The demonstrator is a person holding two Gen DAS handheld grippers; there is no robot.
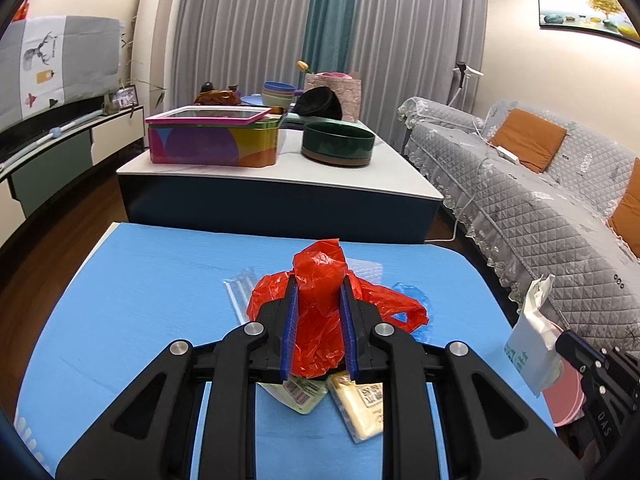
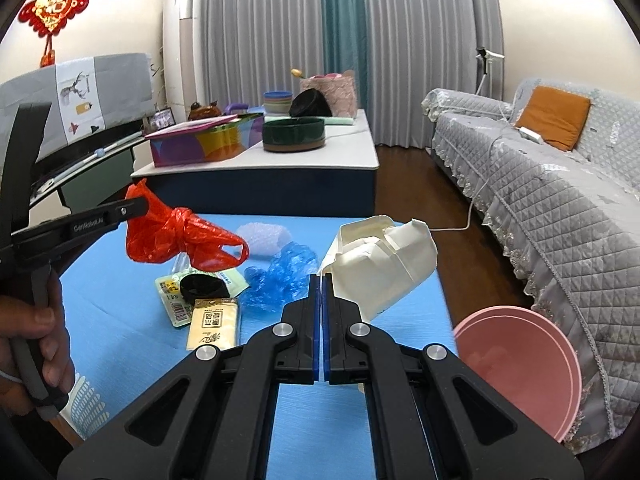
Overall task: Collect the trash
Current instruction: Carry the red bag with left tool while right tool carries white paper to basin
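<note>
Yellow packets (image 1: 352, 404) half under jaws

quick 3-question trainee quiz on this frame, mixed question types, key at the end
1. True or false: the left gripper is shut on the red plastic bag.
2. What does the right gripper hold? A) blue plastic wrap B) crumpled white carton C) yellow sachet
3. Fill in: the pink basin sits off the blue table's ____ edge, in the right wrist view.

Key: 1 true; 2 B, the crumpled white carton; 3 right.
</note>
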